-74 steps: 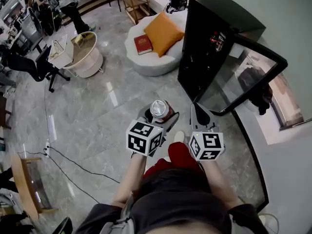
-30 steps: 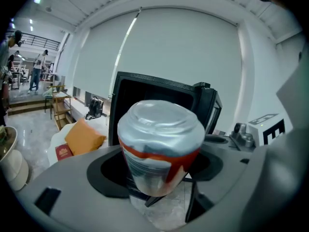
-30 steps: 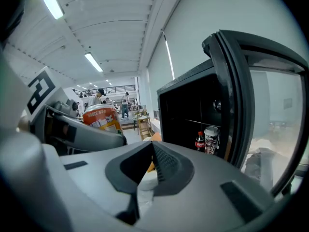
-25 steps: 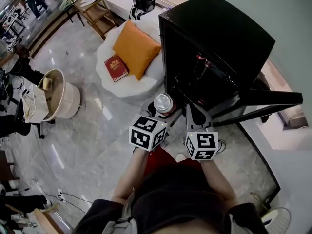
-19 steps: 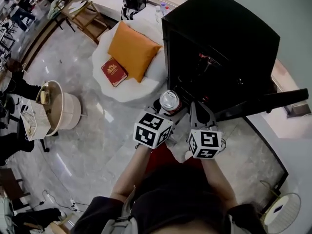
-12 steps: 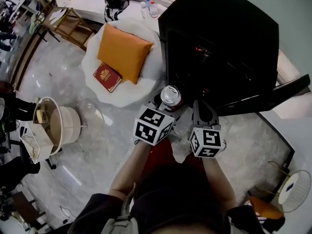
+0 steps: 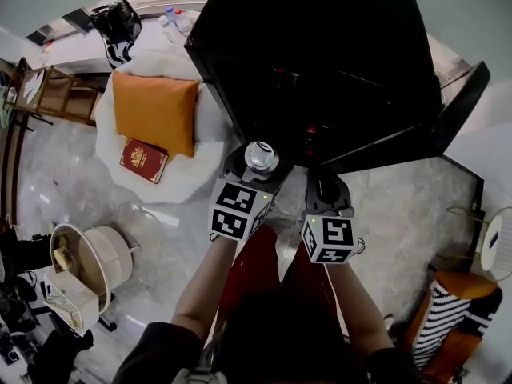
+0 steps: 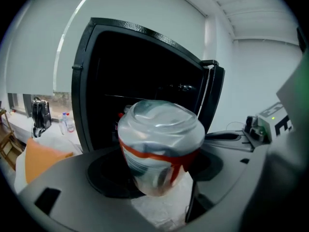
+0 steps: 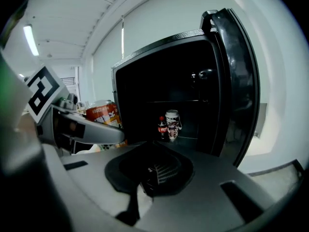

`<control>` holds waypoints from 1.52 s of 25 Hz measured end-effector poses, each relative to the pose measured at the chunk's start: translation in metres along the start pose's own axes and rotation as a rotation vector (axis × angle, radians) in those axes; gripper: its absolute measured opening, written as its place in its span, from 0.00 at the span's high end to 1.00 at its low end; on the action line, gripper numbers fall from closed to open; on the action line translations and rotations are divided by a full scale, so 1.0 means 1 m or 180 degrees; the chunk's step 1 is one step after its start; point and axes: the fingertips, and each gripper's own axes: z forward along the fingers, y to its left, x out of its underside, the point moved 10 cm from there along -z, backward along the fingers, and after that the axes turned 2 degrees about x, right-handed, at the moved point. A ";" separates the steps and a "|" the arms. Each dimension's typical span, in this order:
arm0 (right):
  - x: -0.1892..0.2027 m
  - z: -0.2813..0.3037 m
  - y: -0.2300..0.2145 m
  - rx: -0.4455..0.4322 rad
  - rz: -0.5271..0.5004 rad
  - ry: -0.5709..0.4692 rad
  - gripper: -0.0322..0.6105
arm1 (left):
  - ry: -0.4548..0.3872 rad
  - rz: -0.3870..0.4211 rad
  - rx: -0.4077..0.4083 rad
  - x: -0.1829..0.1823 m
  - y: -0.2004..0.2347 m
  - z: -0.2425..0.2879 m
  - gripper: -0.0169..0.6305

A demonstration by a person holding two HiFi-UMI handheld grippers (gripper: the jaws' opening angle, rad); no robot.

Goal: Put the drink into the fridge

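Note:
A dented drink can (image 7: 261, 157) with a silver top and a red band sits upright in my left gripper (image 7: 258, 165), which is shut on it. In the left gripper view the can (image 8: 159, 144) fills the middle, between the grey jaws, right in front of the black fridge (image 8: 140, 91). The fridge (image 7: 320, 54) stands open, its door (image 7: 452, 106) swung out to the right. My right gripper (image 7: 324, 190) is beside the left one, shut and empty. The right gripper view shows the fridge shelf with a small cola bottle (image 9: 162, 128) and a cup (image 9: 172, 123), and the can (image 9: 102, 114) to the left.
A white pouf (image 7: 120, 174) left of the fridge carries an orange cushion (image 7: 154, 110) and a red book (image 7: 144, 158). A round white basket (image 7: 88, 256) stands on the floor at the lower left. A striped object (image 7: 452, 318) sits at the lower right. A person's legs are below the grippers.
The view has closed in on the fridge: it now fills the top of the head view and the can is at its open front. Both grippers keep their hold and spacing.

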 end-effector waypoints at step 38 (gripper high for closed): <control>0.100 0.125 -0.051 0.0129 -0.0210 0.0052 0.92 | -0.0105 0.0500 0.0110 0.047 0.036 0.192 0.44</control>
